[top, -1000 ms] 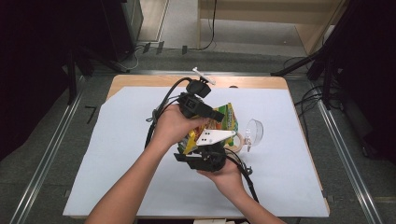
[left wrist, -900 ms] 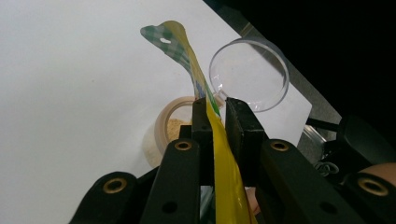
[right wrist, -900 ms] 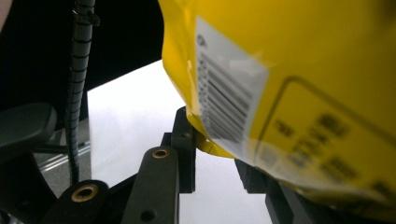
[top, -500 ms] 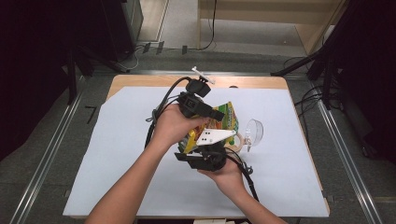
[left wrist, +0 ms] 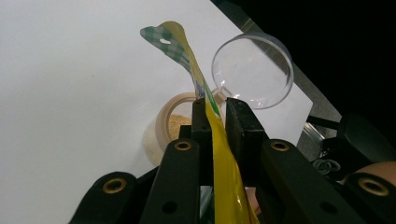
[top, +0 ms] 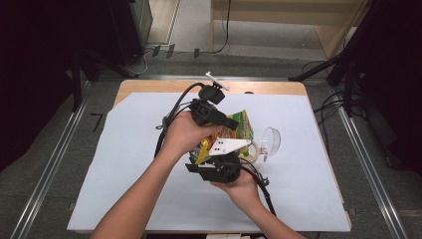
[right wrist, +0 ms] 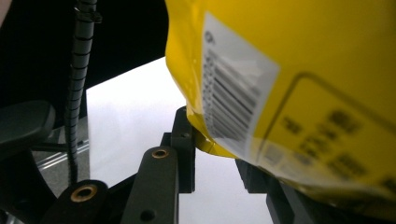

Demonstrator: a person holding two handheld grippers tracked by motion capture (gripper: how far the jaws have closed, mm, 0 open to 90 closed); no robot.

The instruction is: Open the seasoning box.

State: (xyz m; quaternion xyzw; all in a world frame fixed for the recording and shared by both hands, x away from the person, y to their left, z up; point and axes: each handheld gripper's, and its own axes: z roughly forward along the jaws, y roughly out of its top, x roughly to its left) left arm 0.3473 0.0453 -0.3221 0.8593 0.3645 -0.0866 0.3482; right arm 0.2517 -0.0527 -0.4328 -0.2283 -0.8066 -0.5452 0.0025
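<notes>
A yellow snack bag (top: 241, 121) hangs tilted above the white-covered table, held between both grippers. In the left gripper view, my left gripper (left wrist: 215, 111) is shut on the bag's (left wrist: 224, 163) thin edge, and its green-checked top (left wrist: 167, 38) curls away beyond the jaws. My left gripper (top: 233, 124) comes in from the left in the high view. My right gripper (top: 211, 158) holds the bag from below. In the right gripper view the bag's (right wrist: 303, 70) lower corner, with its barcode label, sits pinched in my right gripper (right wrist: 215, 150). The bag partly hides one jaw.
A small beige tub (left wrist: 173, 122) of tan granules stands right below the bag, also seen in the high view as the tub (top: 254, 150). A clear round lid (top: 271, 140) lies next to it on the white sheet (top: 124, 164). Cables trail from both grippers.
</notes>
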